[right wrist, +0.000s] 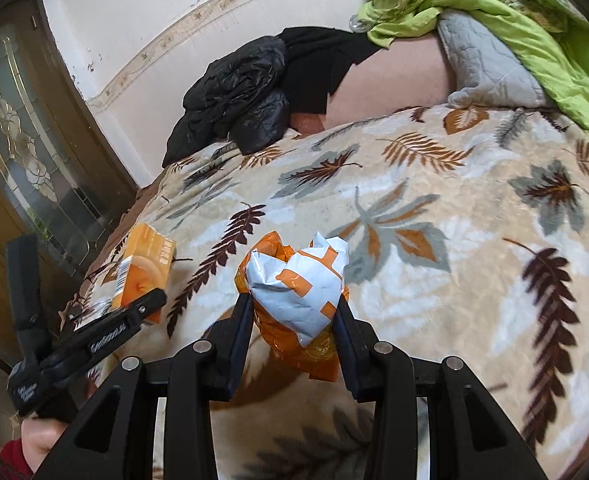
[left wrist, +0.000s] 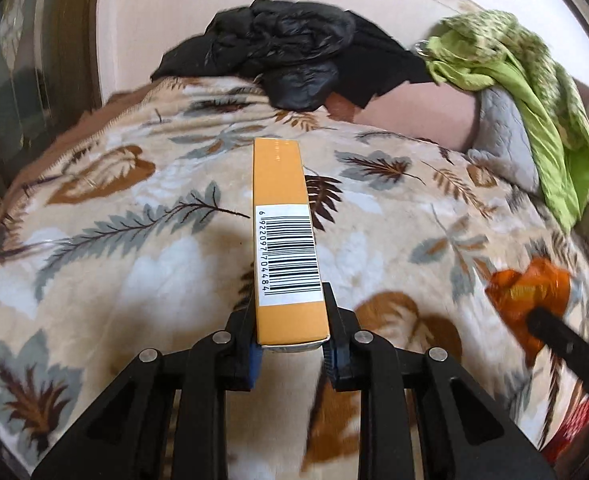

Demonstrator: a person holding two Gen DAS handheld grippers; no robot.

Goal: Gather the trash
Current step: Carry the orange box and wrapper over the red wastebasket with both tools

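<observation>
Gripping long orange carton [left wrist: 284, 236] by near end, left gripper [left wrist: 290, 344] jaws clamped on its sides, carton raised above leaf-print blanket [left wrist: 134, 264]. Right gripper [right wrist: 294, 320] jaws pinch crumpled orange-and-white wrapper [right wrist: 298, 284], also above blanket. Black jacket [left wrist: 290, 60] at blanket's far edge; green cloth [left wrist: 526, 76] over grey quilted pillow [left wrist: 502, 136] at far right corner.
</observation>
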